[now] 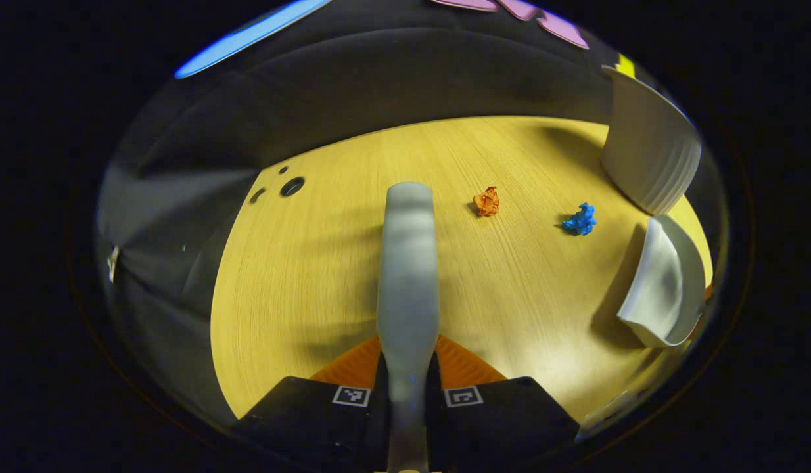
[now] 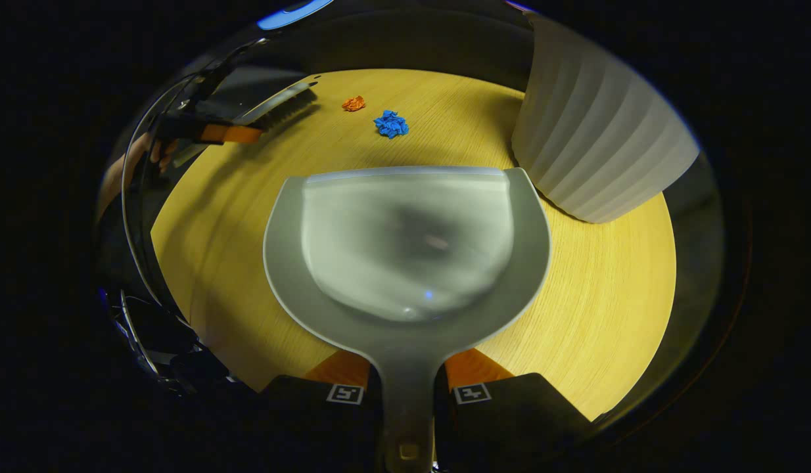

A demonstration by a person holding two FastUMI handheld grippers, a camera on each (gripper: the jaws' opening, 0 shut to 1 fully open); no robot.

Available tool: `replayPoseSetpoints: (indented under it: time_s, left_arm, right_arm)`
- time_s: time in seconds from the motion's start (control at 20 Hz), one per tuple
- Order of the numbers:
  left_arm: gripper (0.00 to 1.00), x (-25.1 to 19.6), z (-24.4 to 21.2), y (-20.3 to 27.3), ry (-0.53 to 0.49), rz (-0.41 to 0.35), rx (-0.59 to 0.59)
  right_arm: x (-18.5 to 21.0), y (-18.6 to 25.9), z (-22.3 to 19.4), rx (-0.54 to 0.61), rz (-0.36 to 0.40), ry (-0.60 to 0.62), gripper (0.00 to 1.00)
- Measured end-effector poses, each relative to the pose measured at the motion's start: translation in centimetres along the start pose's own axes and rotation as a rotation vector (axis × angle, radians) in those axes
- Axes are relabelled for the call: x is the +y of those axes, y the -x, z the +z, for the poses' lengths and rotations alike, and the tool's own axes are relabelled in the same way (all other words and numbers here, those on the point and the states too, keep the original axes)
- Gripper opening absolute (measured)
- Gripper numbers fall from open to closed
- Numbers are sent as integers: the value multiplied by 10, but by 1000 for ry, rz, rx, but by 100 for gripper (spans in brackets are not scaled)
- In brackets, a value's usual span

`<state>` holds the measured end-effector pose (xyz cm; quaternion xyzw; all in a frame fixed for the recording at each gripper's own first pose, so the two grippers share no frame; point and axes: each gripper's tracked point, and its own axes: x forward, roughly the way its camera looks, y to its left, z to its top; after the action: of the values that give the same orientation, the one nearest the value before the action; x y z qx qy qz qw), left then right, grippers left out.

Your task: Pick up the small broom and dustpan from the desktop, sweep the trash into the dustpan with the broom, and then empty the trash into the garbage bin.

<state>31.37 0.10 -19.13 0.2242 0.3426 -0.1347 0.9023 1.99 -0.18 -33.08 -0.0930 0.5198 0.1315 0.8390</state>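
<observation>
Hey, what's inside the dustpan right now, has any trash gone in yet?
The dustpan looks empty. Its scoop shows bare. The orange scrap and blue scrap lie on the desktop beyond its front edge. The desktop beneath it is covered.

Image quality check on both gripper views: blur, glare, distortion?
Left gripper view: broom soft and smeared, orange scrap and blue scrap crisp, bright glare patch on the desktop at lower right. Right gripper view: dustpan hazy inside, bin sharper, desk edge bowed by the fisheye.
</observation>
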Motion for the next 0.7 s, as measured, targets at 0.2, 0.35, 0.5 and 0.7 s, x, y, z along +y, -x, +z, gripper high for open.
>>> replayPoseSetpoints:
  time_s: [0.2, 0.35, 0.5, 0.7]
  left_arm:
    - [27, -3, 44, -36, -145, -26, 3]
    - [27, -28, 65, -49, -331, -113, 28]
    - [25, -48, 79, -52, -457, -159, 25]
    - [28, -99, 71, -46, -567, -315, 35]
  right_arm:
    - [-14, -7, -8, 18, -11, 73, 35]
    - [-18, -10, -19, 25, -7, 116, 35]
    - [-18, -9, -24, 6, 10, 154, 31]
    - [-17, -7, -27, 20, 19, 143, 35]
